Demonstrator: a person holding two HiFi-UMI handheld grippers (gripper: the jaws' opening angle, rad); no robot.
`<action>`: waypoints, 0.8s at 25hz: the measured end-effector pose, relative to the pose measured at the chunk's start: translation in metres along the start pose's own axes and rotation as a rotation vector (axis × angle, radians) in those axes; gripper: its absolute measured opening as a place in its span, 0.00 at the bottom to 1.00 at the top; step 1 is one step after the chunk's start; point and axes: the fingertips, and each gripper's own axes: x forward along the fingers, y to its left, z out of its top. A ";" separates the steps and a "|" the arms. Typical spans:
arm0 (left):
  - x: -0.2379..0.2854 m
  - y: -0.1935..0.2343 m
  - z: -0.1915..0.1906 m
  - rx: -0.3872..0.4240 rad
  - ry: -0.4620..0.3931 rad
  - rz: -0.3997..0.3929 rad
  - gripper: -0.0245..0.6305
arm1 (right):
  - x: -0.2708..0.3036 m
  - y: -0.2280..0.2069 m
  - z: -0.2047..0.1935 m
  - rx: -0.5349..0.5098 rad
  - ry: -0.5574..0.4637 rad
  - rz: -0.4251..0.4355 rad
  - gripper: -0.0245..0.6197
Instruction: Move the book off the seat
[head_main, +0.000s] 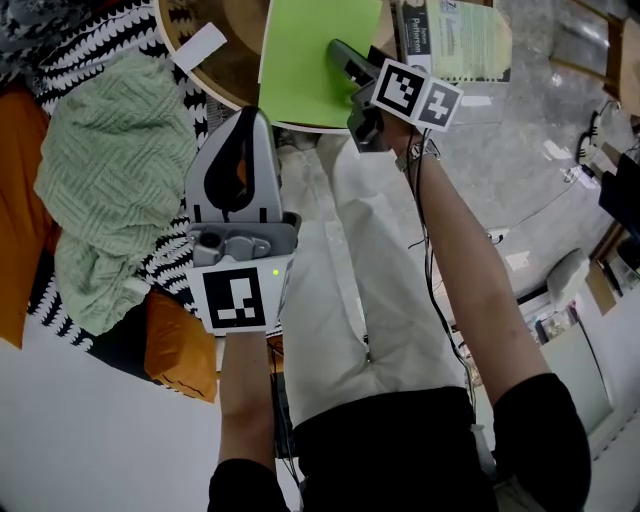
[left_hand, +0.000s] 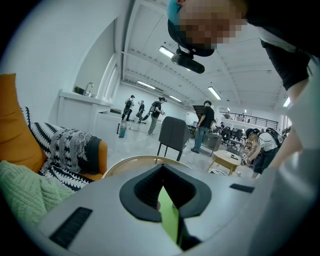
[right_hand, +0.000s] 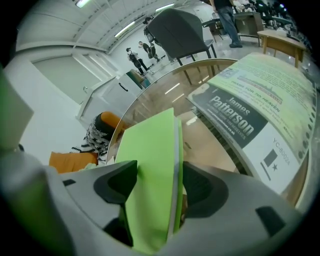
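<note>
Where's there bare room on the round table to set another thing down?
Free: bare wood of the round table between the white card and the green book. Crowded: rightward, where the right gripper straddles the green book and the James Patterson book lies beside it.

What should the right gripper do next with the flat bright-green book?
Probably draw the right gripper straight back: the flat bright-green book already lies on the round wooden table, and the jaws stand apart around its edge, not pressing it.
</note>
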 end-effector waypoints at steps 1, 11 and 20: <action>0.000 0.000 0.000 -0.001 -0.001 0.001 0.05 | 0.000 0.000 0.000 0.001 0.000 0.000 0.46; -0.004 -0.002 0.002 0.007 -0.004 0.000 0.05 | -0.005 -0.007 -0.001 -0.067 -0.005 -0.107 0.49; -0.013 -0.004 0.015 0.026 -0.021 -0.003 0.05 | -0.033 -0.001 0.007 -0.086 -0.056 -0.133 0.49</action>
